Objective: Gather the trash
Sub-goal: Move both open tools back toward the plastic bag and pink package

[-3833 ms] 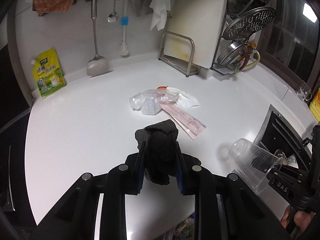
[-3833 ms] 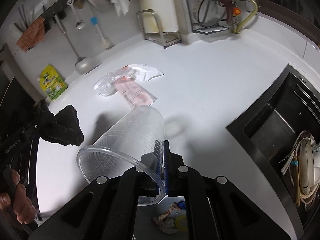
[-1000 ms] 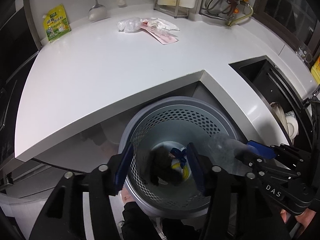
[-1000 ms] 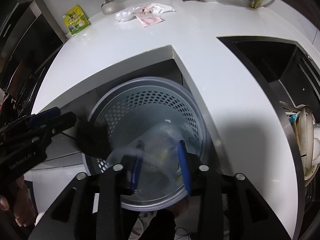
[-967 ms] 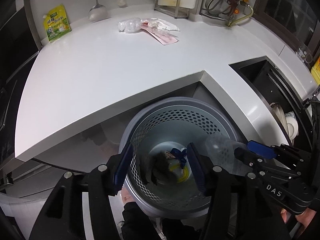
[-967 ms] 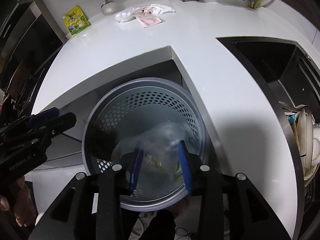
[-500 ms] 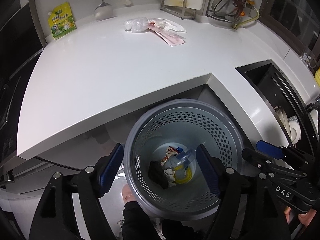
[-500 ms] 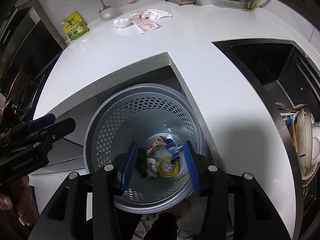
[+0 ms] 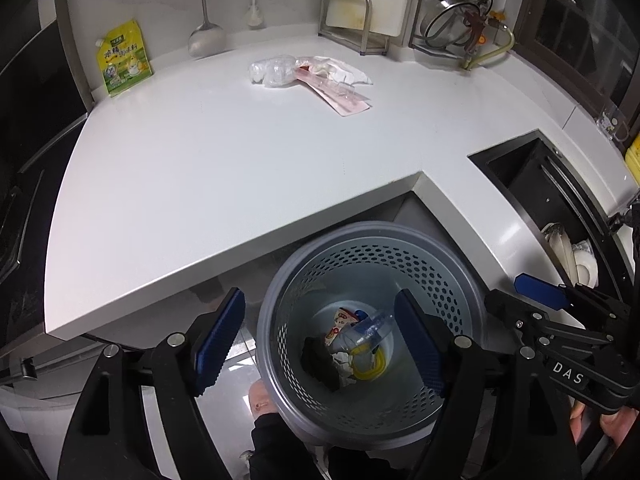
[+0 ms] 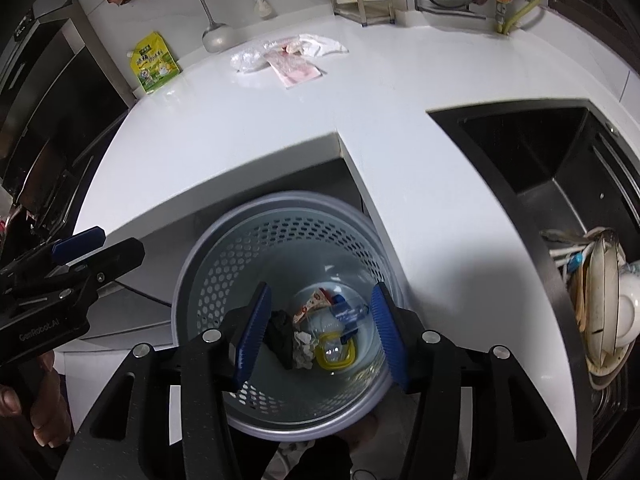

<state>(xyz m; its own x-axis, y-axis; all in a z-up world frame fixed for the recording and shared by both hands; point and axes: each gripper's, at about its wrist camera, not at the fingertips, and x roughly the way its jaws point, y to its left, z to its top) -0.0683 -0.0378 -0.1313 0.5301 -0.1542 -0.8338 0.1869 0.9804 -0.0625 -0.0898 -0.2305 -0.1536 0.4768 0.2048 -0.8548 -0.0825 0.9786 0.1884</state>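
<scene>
- The left gripper (image 9: 320, 336) stands wide over the perforated grey bin (image 9: 460, 280), nothing between its blue pads (image 9: 218, 336); its last widening is slight.
- The right gripper (image 10: 320, 332) is narrower but its jaws are opening at this moment, also bare, and it too points down into the bin's mouth. In the left view it shows just right of the bin (image 9: 540, 292); in the right view the left one sits just left of the bin (image 10: 80, 242).
- What remains to collect is the heap of wrappers (image 9: 308, 76) on the white counter (image 9: 200, 160), well apart from the bin, on the far side of it near the back wall. From either gripper it lies up and away, across the counter edge.
- The heap's long axis follows the pink flat packet (image 9: 340, 96), running slantwise from the crumpled clear plastic (image 9: 268, 72) toward the sink side. Neither hand seems clearly nearer; in the right view the heap (image 10: 288, 60) sits left of centre, so I judge the left hand has the slightly shorter reach.
- Inside the bin: a black wad (image 10: 282, 336), a clear cup (image 9: 366, 330), a crumpled paper (image 10: 304, 346), a yellow ring (image 10: 334, 354) and a printed wrapper (image 10: 314, 300).
- The dark sink (image 10: 520, 152), right of the bin, holds stacked dishes (image 10: 604, 300).
</scene>
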